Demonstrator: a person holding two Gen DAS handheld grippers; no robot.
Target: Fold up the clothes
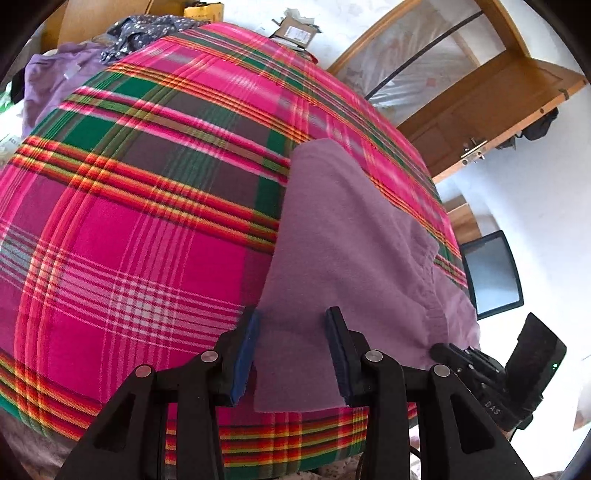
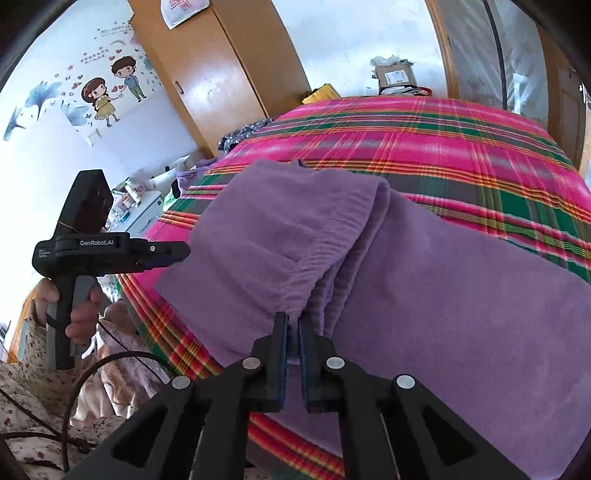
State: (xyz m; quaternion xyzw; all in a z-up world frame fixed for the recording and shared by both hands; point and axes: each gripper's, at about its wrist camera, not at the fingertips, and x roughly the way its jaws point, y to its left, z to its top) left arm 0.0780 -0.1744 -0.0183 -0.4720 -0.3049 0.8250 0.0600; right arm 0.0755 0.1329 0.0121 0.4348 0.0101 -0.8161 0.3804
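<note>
A purple garment (image 1: pixel 343 236) lies partly folded on the pink plaid bed cover (image 1: pixel 147 221). My left gripper (image 1: pixel 291 317) is open, its jaws wide apart over the garment's near corner, holding nothing. In the right wrist view the garment (image 2: pixel 424 280) spreads across the near bed edge with a gathered hem. My right gripper (image 2: pixel 293 323) is shut on that gathered hem. The left gripper (image 2: pixel 162 254) shows at the left of that view, beside the garment's left edge. The right gripper (image 1: pixel 454 354) shows at the garment's lower right edge in the left wrist view.
More clothes, a light purple piece (image 1: pixel 55 81) and a dark dotted one (image 1: pixel 147 29), lie at the far end of the bed. Boxes (image 2: pixel 395 75) stand behind the bed. A wooden wardrobe (image 2: pixel 229 66) and a door (image 1: pixel 491 107) flank it. A dark screen (image 1: pixel 493 273) stands right.
</note>
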